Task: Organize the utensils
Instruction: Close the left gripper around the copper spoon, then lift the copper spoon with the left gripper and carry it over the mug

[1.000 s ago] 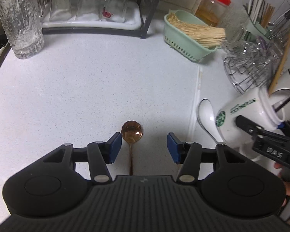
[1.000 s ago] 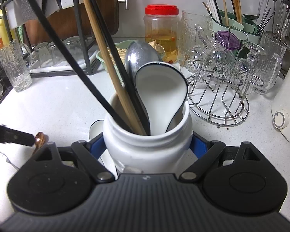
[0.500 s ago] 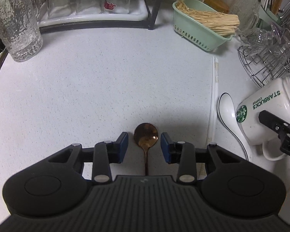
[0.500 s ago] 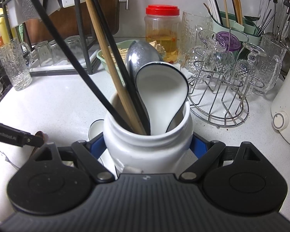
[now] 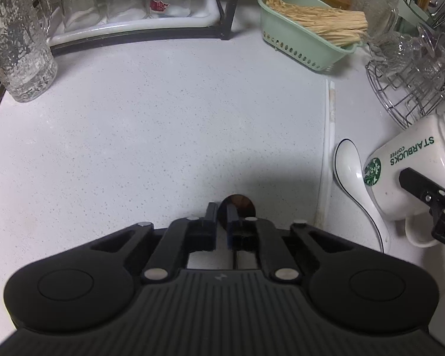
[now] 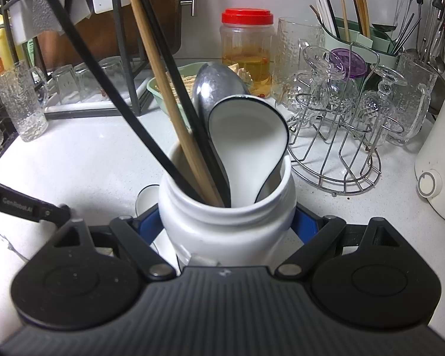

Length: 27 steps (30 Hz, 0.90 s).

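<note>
Copper spoon (image 5: 242,204) lies between the closing left fingers (image 5: 211,216).

Left gripper (image 5: 221,212) is angled steeply down at the countertop, jaws closing, nearly together around a thin handle. Right gripper (image 6: 227,222) tilts down too, jaws spread wide, pads clamped against both sides of a mug.
</note>
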{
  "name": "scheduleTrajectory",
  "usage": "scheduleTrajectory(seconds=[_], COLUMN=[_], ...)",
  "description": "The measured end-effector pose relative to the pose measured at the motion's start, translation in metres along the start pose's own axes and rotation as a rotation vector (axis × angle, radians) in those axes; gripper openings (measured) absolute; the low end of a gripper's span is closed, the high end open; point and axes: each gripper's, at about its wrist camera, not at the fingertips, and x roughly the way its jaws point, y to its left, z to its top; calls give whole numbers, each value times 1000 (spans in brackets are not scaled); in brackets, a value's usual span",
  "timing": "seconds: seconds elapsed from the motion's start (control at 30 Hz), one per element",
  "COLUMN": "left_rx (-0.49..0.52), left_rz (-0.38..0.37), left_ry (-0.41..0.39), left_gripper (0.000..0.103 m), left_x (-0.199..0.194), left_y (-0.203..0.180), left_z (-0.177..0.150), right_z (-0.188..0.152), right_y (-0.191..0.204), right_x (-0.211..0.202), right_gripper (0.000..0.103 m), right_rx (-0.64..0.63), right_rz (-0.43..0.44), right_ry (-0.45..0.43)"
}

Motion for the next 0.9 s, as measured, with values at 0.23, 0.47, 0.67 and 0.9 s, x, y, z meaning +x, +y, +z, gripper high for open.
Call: scheduleTrajectory(seconds=[0.23, 0.47, 0.67, 0.9], left_rx=[31, 2, 114, 180], left_rz=[-11, -52, -20, 19], left_ry=[0, -18, -52, -42], left_gripper=[5, 19, 50, 46], left_x=[0, -6, -6, 4], left_y=[-2, -1, -19, -31], left_z=[1, 0, -5, -7], right_z=[4, 4, 5, 7], right_y=[-1, -6, -4, -5], right_x=[2, 1, -3, -9], right_gripper=[90, 97, 97, 97], right_rx=[-10, 31, 27, 18], right_rz=[-1, 37, 36, 26], right_ry=[22, 31, 12, -16])
